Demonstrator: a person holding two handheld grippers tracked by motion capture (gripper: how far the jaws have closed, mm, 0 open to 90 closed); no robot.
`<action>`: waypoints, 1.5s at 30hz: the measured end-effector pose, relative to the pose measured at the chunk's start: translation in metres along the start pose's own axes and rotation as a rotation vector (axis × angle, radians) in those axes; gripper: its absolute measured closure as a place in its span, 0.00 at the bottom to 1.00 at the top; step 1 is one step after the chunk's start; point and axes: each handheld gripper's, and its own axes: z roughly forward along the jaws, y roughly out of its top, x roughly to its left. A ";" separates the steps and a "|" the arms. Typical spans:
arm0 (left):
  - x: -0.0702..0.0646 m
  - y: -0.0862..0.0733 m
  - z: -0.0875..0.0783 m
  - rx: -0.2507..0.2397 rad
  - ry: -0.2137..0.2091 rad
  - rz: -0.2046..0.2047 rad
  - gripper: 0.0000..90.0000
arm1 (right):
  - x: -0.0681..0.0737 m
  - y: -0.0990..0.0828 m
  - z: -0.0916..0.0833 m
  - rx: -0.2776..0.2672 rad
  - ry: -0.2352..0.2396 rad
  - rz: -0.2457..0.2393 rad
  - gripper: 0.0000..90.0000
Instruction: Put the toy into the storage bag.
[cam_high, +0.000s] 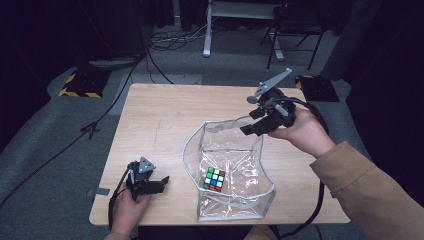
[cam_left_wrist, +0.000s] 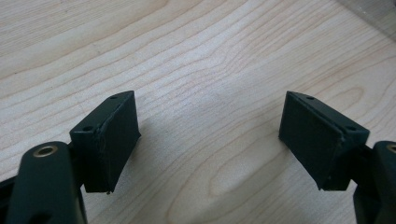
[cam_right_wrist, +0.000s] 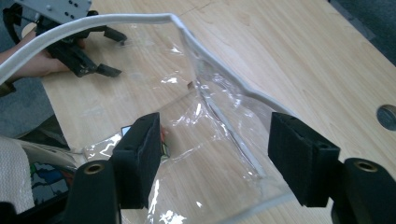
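A clear plastic bag (cam_high: 227, 172) with a white rim stands open on the wooden table (cam_high: 160, 120), right of centre. A colourful puzzle cube (cam_high: 215, 179) lies on the bag's bottom. My right gripper (cam_high: 252, 121) hovers just above the bag's far right corner, jaws wide apart and empty. In the right gripper view the gripper (cam_right_wrist: 215, 158) looks down at the bag's white rim (cam_right_wrist: 224, 79) and crinkled wall. My left gripper (cam_high: 161, 183) rests near the table's front left edge, left of the bag. It is open over bare wood (cam_left_wrist: 210, 135).
A round cable hole (cam_right_wrist: 386, 116) sits in the tabletop near the right gripper. Behind the table are a chair (cam_high: 295, 25), white desk legs (cam_high: 207, 30), floor cables, and yellow-and-black striped bases (cam_high: 80, 82). The tabletop's far left part is bare wood.
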 end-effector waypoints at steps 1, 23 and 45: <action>0.000 0.000 0.000 0.001 0.000 0.000 0.23 | 0.000 0.000 0.000 0.000 0.000 0.000 0.39; -0.001 0.000 -0.001 0.004 0.006 -0.002 0.23 | -0.047 -0.077 -0.041 -0.089 -0.093 0.214 0.41; -0.001 0.000 0.000 0.005 0.009 -0.009 0.21 | -0.067 -0.153 -0.006 -0.009 -0.127 0.321 0.40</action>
